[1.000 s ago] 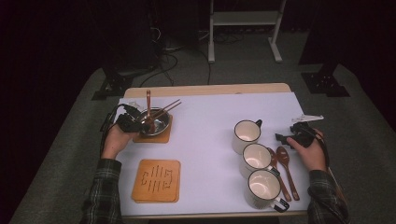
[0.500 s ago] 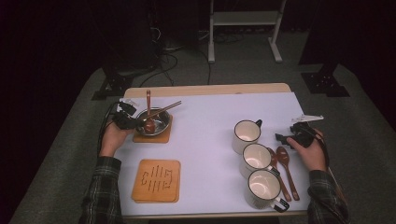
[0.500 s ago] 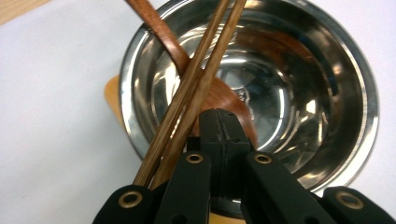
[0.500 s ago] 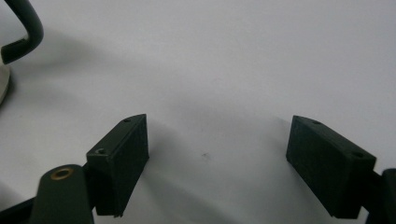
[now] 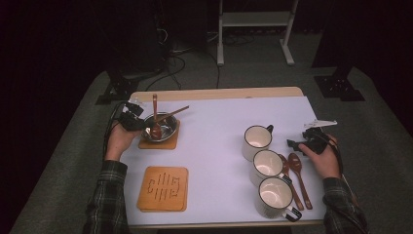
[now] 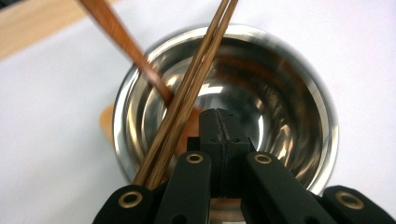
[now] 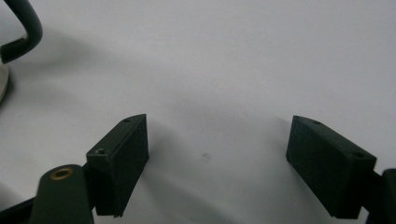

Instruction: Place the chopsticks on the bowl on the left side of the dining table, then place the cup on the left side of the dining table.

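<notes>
Your left gripper (image 5: 130, 117), jaws now closed on nothing, has backed away from the wooden spoon (image 5: 155, 117) standing in the steel bowl (image 5: 164, 127), so that placement looks finished, while your right gripper (image 5: 306, 142) rests wide open.

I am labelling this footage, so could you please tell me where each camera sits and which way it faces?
High view: above the person's side, facing forward and down on the table; both forearms and hands enter from below.
Left gripper view: rides the left gripper, looking along its shut jaws into the steel bowl.
Right gripper view: rides the right gripper, its open jaws over bare tabletop.
Shared: the bowl and chopsticks show in the high and left gripper views.
</notes>
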A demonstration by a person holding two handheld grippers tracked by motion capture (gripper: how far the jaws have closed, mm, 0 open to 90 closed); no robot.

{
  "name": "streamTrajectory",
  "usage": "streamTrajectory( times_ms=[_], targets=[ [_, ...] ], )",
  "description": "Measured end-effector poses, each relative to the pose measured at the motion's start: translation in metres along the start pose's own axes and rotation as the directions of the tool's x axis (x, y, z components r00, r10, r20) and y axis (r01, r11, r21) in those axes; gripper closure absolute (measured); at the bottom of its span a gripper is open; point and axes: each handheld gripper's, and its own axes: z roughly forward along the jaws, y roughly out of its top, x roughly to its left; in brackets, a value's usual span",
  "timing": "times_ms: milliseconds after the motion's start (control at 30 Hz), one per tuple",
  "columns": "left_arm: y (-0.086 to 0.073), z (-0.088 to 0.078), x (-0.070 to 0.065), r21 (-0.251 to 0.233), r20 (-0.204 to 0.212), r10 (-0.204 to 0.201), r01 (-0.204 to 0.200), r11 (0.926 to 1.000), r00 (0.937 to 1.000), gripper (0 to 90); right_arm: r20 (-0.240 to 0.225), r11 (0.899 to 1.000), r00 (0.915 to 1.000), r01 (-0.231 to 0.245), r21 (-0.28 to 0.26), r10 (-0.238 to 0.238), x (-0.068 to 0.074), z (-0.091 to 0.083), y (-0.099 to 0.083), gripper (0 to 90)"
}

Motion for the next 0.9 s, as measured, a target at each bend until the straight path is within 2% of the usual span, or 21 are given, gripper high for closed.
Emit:
streamTrajectory(
  times_ms=[67,300,400,500,700,900],
  targets=[
    [0.006,0.002,-0.001,-0.011,0.004,-0.004,0.004,0.9999,1.0000,90.0,0.001,1.000,1.0000,0.001,0.000,-0.001,0.000,0.000,0.000,19.3],
    [0.031,0.018,0.000,-0.024,-0.013,0.018,-0.019,0.9995,0.9997,90.0,0.000,1.000,1.0000,0.000,0.000,0.000,0.000,0.000,0.000,19.4],
    [0.040,0.026,0.000,-0.012,-0.039,0.028,-0.028,0.9995,0.9988,90.0,-0.001,1.000,1.0000,0.000,0.000,0.000,0.000,0.000,0.000,19.4],
    [0.049,0.035,0.001,-0.026,-0.046,0.031,-0.033,0.9991,0.9985,90.0,0.001,1.000,1.0000,0.001,0.000,-0.001,0.000,0.000,0.000,19.4],
    [0.061,0.053,0.003,-0.018,-0.067,0.031,-0.032,0.9993,0.9973,90.0,0.000,1.000,1.0000,0.001,-0.001,-0.001,0.000,0.000,0.000,19.4],
    [0.071,0.068,0.006,-0.018,-0.058,0.022,-0.023,0.9996,0.9981,90.0,0.000,1.000,1.0000,0.000,0.000,0.000,0.000,0.000,0.000,19.4]
  ],
)
